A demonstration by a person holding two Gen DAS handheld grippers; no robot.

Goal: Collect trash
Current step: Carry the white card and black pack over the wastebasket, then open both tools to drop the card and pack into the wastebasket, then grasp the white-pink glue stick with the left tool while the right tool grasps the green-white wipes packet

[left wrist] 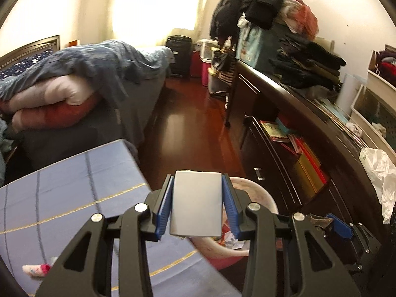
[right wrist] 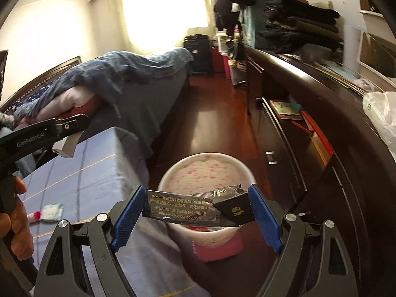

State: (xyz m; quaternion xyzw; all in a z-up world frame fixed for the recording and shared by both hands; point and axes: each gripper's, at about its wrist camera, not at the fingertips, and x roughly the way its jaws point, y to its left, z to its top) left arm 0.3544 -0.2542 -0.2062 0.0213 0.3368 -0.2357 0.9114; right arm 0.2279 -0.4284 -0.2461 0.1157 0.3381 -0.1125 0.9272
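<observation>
Left tool (left wrist: 196,205): a flat silver box (left wrist: 196,203) is gripped between the blue pads (left wrist: 164,206), jaws closed to its width, one pad on each long edge. The box is held out past the bed corner, the bin rim showing at 5 o'clock beneath it. No print can be read on the face shown.

Right tool (right wrist: 195,210): a crushed black cigarette pack (right wrist: 195,209) is clamped end to end, jaws about half open. It is held over the near rim of the waste bin (right wrist: 243,170), white with pink speckles, on the wood floor (right wrist: 217,104).

Handling, judged: both items are taken for empty thin card, very light, easily crushed. The black pack is already buckled, its torn lid cocked up at 3 o'clock; a firm pinch across the flat faces would suit it better. The silver face looks slick, so slipping is possible.

Writing on the black pack: "84mm", "0.8mg", "10mg", Chinese text, "http://www.zjtobacco.com". The left tool body, seen at 9 o'clock in the right view, is marked "GenRobot.AI".

Further out: a small wrapper (right wrist: 50,211) with a pink scrap beside it lies on the blue bedsheet (right wrist: 81,173) at 8 o'clock. A white plastic bag (right wrist: 381,116) rests on the dark tabletop (right wrist: 321,79) at 3 o'clock.
</observation>
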